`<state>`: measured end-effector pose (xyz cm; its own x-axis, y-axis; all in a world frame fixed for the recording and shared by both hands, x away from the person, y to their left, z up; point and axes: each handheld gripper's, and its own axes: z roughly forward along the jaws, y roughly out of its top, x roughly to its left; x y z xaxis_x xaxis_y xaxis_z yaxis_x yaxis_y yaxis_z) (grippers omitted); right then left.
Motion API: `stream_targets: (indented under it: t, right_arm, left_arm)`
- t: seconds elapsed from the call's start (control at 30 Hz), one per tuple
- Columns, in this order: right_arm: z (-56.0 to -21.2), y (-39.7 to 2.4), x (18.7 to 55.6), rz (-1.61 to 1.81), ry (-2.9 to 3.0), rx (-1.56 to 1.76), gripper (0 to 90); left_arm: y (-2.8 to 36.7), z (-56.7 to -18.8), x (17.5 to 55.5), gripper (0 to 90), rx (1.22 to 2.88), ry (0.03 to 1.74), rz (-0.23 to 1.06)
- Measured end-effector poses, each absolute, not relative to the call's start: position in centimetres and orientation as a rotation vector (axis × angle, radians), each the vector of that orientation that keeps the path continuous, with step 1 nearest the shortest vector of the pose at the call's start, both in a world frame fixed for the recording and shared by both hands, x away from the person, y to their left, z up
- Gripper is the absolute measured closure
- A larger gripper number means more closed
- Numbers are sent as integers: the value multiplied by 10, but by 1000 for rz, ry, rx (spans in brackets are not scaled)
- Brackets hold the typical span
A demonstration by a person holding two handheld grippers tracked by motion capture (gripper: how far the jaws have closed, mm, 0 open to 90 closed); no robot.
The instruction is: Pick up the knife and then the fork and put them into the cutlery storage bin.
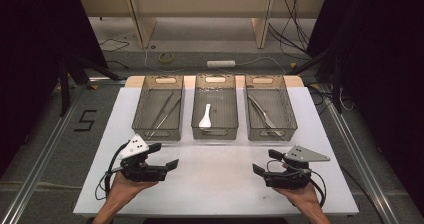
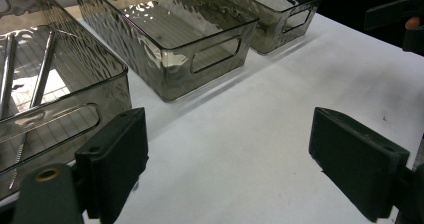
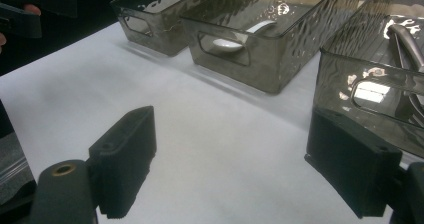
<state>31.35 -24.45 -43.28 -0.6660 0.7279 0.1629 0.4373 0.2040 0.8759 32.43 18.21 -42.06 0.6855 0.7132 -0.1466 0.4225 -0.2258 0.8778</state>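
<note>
Showing spoon (image 3: 235,38), right gripper view, middle bin (image 3: 280,59)

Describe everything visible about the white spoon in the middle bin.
The white spoon looks like glossy ceramic or plastic, short-handled with a broad bowl. It lies flat on the floor of the middle bin, one of three smoky translucent bins in a row on the white table top. Its bowl points toward the person, its handle toward the far end, slightly angled. In the right gripper view its bowl shows through the bin's handle cut-out. Nothing but the bin floor touches it; both grippers are well away.
</note>
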Motion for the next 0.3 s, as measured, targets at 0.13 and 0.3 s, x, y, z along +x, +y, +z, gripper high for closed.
stream_targets:
  t: [0.13,0.3]
  right_arm:
    - [-433,-245,314,1447,2193,1101,208]
    - [-432,-245,314,1446,2192,1100,208]
  left_arm:
    - [182,-421,324,154,1859,892,352]
    - [182,-421,324,154,1860,893,351]
